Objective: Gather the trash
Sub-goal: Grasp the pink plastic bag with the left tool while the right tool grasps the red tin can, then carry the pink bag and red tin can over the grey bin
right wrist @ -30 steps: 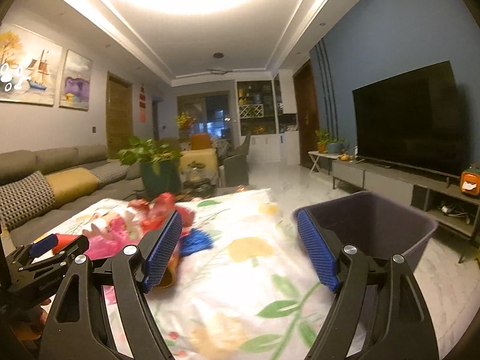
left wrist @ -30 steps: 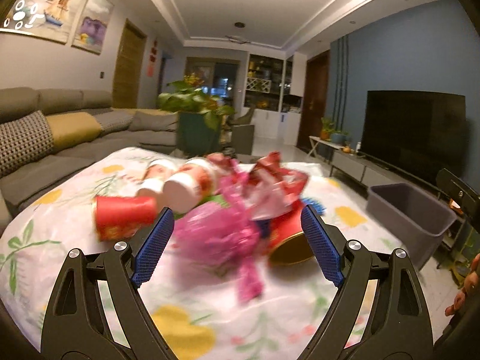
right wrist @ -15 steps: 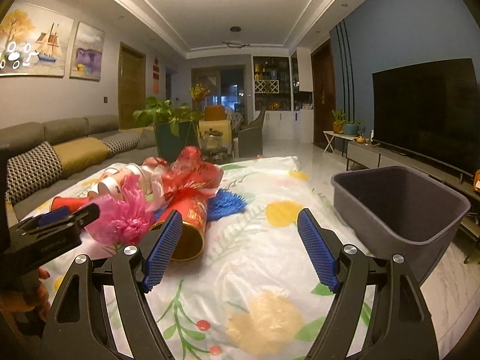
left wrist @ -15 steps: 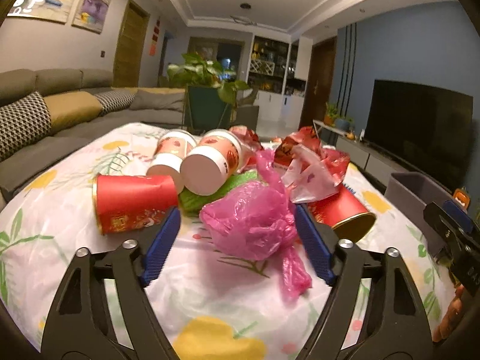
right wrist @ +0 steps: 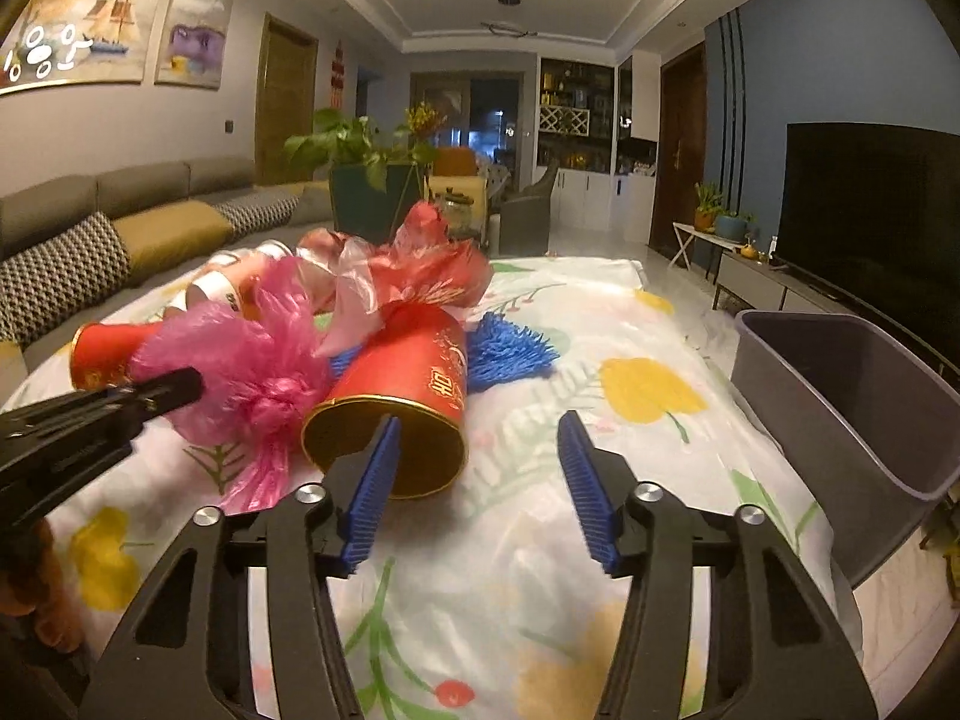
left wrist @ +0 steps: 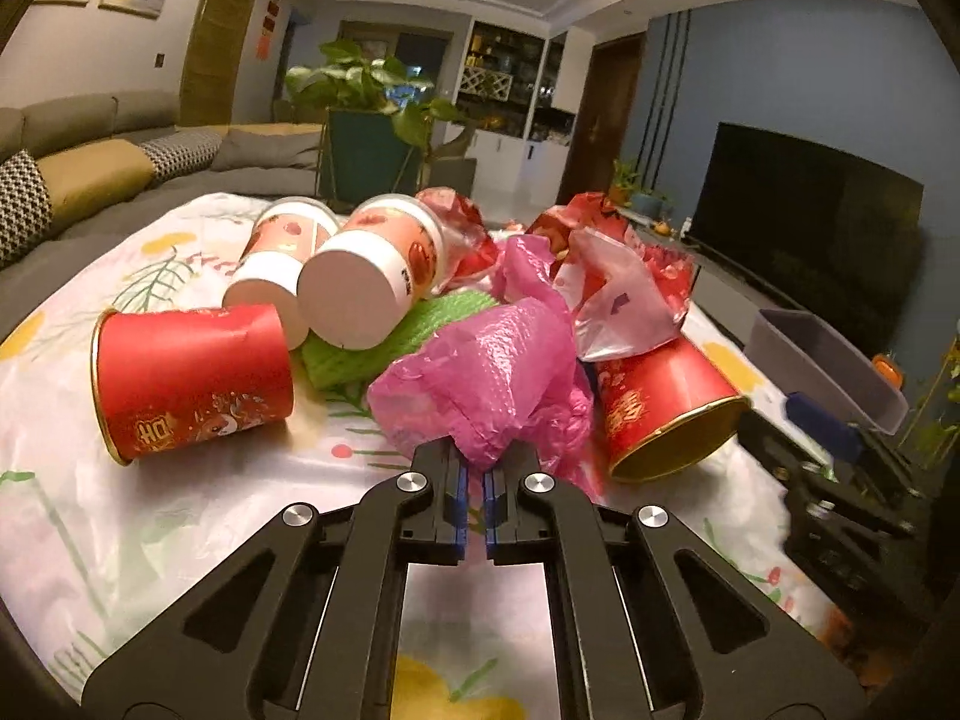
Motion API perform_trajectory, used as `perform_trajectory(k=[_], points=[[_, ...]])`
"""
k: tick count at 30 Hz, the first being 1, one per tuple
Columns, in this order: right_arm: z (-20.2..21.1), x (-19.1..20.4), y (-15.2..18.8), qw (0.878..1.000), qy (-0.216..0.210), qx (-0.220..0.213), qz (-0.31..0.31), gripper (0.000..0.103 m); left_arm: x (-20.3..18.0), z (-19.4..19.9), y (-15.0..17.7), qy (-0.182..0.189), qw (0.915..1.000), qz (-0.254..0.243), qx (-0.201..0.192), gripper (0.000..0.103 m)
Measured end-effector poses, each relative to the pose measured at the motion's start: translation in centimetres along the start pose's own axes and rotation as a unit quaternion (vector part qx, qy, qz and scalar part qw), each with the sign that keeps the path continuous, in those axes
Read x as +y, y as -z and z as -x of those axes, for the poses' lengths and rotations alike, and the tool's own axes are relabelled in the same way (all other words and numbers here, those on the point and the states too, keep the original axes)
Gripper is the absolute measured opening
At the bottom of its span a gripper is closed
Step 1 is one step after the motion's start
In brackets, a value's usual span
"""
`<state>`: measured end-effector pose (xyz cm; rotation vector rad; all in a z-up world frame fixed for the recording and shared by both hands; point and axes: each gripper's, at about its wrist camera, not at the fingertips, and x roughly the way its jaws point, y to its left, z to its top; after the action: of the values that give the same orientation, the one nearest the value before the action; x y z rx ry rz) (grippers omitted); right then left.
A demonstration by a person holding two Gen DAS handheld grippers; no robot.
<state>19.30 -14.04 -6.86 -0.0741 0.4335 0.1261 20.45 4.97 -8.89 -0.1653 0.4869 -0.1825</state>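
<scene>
A pile of trash lies on the floral tablecloth [left wrist: 180,540]. My left gripper [left wrist: 474,468] is shut on the near edge of a crumpled pink plastic bag [left wrist: 492,372]; from the right wrist view the pink plastic bag [right wrist: 240,372] sits at the left gripper's tip [right wrist: 174,390]. Around it lie a red paper cup [left wrist: 186,378], a second red cup with a gold rim [left wrist: 666,402], two pink-and-white cups [left wrist: 360,282] and a red-and-clear wrapper [left wrist: 618,282]. My right gripper [right wrist: 477,456] is open just before the gold-rimmed red cup [right wrist: 402,396], holding nothing.
A grey bin [right wrist: 840,396] stands off the table's right edge, also seen as the grey bin [left wrist: 822,366] from the left wrist. A green foam net [left wrist: 372,348] and a blue spiky piece [right wrist: 510,354] lie in the pile. A sofa [right wrist: 150,228] runs along the left.
My left gripper has gone from open around the pink bag to shut on it. My right gripper has moved closer to the gold-rimmed red cup and stays open.
</scene>
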Motion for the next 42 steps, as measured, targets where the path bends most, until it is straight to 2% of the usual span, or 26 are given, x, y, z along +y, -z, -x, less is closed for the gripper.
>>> perform_trajectory(k=[6,8,13,24,42], points=[[-1.1,0.4,-0.2,1.000,-0.007,0.018,-0.002,0.031,-0.4,1.8,0.1,0.014,0.9997,0.006,-0.021,0.002],[-1.3,0.5,-0.2,1.000,-0.009,0.023,-0.001,0.015,-0.6,2.4,0.1,0.015,0.9995,0.008,-0.029,0.002],[-0.4,-0.2,-0.2,1.000,-0.012,0.015,-0.002,0.003,-0.5,4.2,0.4,0.010,0.9989,0.010,-0.045,0.002],[5.1,-3.4,-1.0,0.999,-0.004,-0.026,-0.025,0.003,-1.8,6.5,-0.2,0.008,0.9979,0.011,-0.063,0.002],[11.0,-9.3,-2.8,0.994,0.047,-0.076,-0.069,0.003,-8.6,7.7,-2.3,0.039,0.9957,-0.032,-0.078,0.002]])
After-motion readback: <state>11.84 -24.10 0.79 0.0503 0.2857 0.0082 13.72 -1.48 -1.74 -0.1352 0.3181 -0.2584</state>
